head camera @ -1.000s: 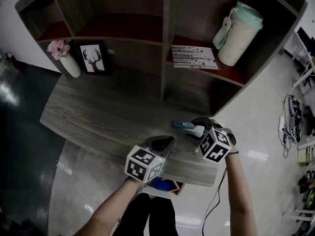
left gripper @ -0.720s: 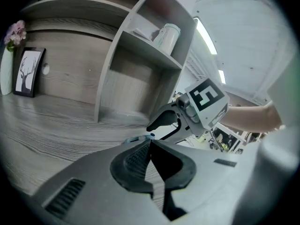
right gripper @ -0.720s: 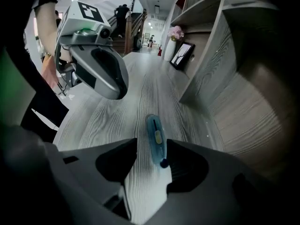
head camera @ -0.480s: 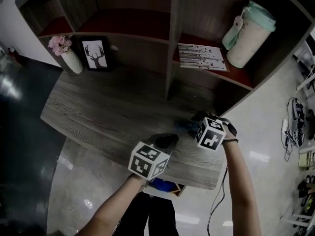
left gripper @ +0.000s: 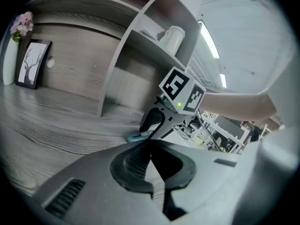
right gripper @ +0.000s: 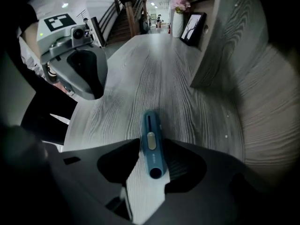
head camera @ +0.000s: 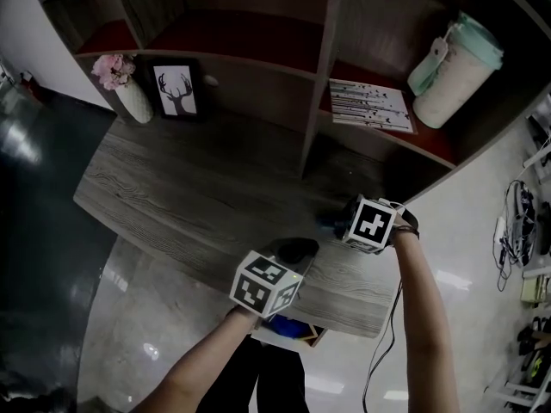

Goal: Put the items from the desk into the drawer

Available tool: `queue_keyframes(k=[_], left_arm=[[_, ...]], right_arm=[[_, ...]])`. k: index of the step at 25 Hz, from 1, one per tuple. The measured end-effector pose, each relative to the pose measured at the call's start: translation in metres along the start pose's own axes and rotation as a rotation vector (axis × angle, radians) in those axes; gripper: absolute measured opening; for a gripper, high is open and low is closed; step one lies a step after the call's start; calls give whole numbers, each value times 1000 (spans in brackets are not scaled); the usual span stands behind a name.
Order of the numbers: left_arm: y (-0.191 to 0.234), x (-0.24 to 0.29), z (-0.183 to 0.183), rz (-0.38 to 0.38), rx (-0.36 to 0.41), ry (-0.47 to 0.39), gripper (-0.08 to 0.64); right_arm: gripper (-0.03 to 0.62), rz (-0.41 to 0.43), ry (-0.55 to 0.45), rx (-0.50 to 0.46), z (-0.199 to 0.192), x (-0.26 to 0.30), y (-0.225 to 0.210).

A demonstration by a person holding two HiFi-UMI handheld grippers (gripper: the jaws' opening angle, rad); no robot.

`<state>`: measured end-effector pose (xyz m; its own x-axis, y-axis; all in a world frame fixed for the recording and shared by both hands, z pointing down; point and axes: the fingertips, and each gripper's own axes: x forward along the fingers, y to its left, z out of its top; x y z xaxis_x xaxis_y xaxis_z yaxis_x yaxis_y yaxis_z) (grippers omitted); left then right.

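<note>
You are at the pick-up step, and the knife (right gripper: 151, 125) is not in the drawer yet. It is a slim blue one and lies flat on the bench (head camera: 172, 196) toward the right end, about midway between the back and the near edge. Your right tongs (right gripper: 153, 153) point steeply down over it and straddle its near end. The jaws have just been closing and stand at a middling width, close along both sides of the knife. I judge they do not clamp it yet, and it is not lifted.

Your left tongs (left gripper: 152, 161) hover by the bench's near edge. Their jaws are narrow, with a slit of bench showing between them, and hold nothing.

Under that near edge the drawer (head camera: 312, 337) seems to stand open with something blue inside; I cannot tell what. Besides the knife, I see only a vase (head camera: 133, 101) and a framed picture (head camera: 179, 91) at the far left corner, likely decoration.

What is left for you: grip the knife, lift it, carry it to the drawer and release it.
</note>
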<state>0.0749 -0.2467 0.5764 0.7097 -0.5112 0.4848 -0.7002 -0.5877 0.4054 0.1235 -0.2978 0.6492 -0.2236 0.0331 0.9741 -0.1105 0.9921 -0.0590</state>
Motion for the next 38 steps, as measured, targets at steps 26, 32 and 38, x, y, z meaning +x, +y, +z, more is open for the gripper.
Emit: queue_keyframes(k=[26,32,38], left_arm=[[-4,-26,-4,24,-28,-11,11],[-9,-37,-6,31,-18,-13,11],[-22,-45,-6,23,7,-12,11]], right_arm=[[129,-152,-163,169,-3,-8,12],[130,-242,-286,285,-8,-26,18],[130,-302,-468,410,3,-59,33]])
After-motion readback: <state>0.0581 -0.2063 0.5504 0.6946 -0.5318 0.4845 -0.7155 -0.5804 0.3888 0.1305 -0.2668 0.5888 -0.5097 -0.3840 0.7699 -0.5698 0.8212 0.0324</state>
